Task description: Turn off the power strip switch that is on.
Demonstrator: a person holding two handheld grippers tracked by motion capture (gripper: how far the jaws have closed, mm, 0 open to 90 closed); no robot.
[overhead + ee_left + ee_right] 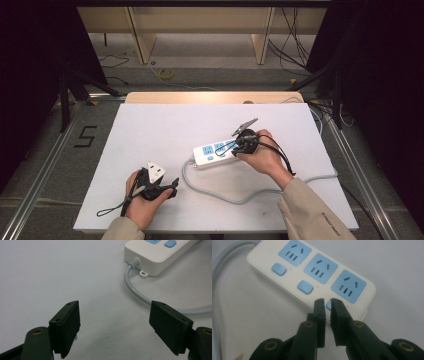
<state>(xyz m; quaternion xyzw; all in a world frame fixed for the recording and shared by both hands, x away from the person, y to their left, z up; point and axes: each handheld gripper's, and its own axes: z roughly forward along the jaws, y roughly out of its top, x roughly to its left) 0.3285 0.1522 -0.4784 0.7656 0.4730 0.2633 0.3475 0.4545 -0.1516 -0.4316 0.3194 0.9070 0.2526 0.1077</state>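
Glossy white plastic power strip point(312, 277) w/ smooth grey cable point(140, 293); matt white table point(165, 135).

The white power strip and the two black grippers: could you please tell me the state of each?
White plastic power strip: flat on the table, all three blue sockets empty.
Grey cable: attached, slack.
Left gripper: jaws wide open, empty.
Right gripper: jaws nearly together over a blue switch, gripping nothing.

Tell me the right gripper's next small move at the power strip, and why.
Probably ease the right gripper straight down so its jaw tips press the third blue switch. The jaws stand nearly together, with a narrow gap, right over that switch on the power strip, and nothing is between them. The left gripper waits open beside the grey cord, so no help from it seems needed.
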